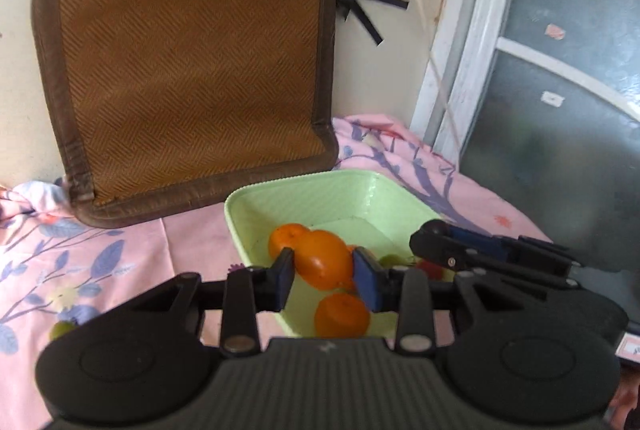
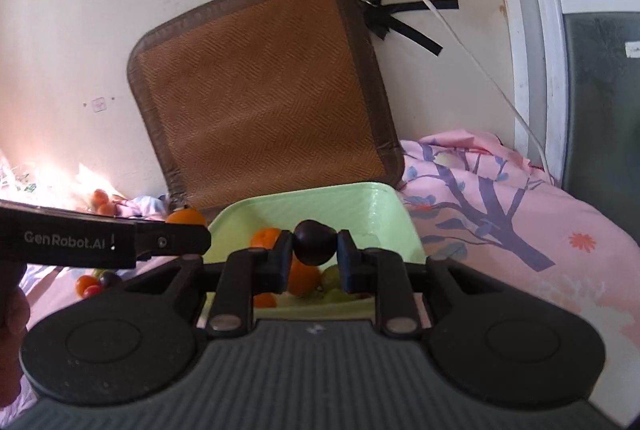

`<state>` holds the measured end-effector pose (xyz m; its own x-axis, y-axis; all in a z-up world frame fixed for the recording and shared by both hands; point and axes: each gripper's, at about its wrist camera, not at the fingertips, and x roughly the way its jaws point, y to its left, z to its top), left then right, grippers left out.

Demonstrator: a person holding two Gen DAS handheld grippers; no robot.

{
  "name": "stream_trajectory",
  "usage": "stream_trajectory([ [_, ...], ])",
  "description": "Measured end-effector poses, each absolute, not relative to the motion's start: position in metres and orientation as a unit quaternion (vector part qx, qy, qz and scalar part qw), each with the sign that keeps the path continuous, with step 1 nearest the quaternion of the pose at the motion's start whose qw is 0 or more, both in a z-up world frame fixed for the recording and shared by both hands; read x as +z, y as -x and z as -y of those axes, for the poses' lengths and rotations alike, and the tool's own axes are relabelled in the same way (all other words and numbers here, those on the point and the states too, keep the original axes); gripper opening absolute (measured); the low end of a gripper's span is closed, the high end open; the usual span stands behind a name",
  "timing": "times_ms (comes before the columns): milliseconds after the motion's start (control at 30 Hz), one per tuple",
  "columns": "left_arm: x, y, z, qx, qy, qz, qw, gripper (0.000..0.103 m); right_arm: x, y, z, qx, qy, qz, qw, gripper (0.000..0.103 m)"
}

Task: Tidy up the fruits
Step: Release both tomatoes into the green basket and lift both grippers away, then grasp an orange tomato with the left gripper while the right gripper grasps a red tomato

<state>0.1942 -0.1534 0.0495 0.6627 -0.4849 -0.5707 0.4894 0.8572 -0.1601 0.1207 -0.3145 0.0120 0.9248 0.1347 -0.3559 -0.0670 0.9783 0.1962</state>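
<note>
A light green tray (image 1: 280, 190) sits on the pink floral cloth and holds oranges (image 1: 340, 316) and green grapes (image 1: 390, 261). My left gripper (image 1: 324, 272) is shut on an oval orange fruit (image 1: 326, 264), held over the tray's near side. My right gripper (image 2: 312, 254) is shut on a dark purple plum (image 2: 314, 242) above the tray (image 2: 372, 202). The right gripper's body shows in the left wrist view (image 1: 480, 250). The left gripper's body with its orange fruit (image 2: 186, 217) shows at the left of the right wrist view.
A brown woven cushion (image 1: 188, 70) leans on the wall behind the tray. More small fruits (image 2: 94, 282) lie on the cloth left of the tray, with oranges (image 2: 102, 202) farther back. A window frame (image 1: 460, 90) and cable (image 2: 460, 30) are at right.
</note>
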Motion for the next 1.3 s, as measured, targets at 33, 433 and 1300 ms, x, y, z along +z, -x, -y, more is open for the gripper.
stream_trajectory([
  [33, 0.046, -0.200, 0.156, -0.263, -0.005, -0.317, 0.911, 0.032, 0.009, -0.129, 0.316, 0.046, -0.090, -0.193, 0.976, 0.027],
  [433, 0.052, -0.202, 0.144, -0.248, 0.022, -0.303, 0.920, 0.044, 0.000, -0.146, 0.327, 0.030, -0.104, -0.184, 0.977, 0.032],
  [1300, 0.025, -0.158, -0.043, -0.146, 0.152, -0.323, 0.923, 0.046, 0.004, -0.089, 0.166, 0.235, 0.020, -0.230, 0.944, 0.032],
])
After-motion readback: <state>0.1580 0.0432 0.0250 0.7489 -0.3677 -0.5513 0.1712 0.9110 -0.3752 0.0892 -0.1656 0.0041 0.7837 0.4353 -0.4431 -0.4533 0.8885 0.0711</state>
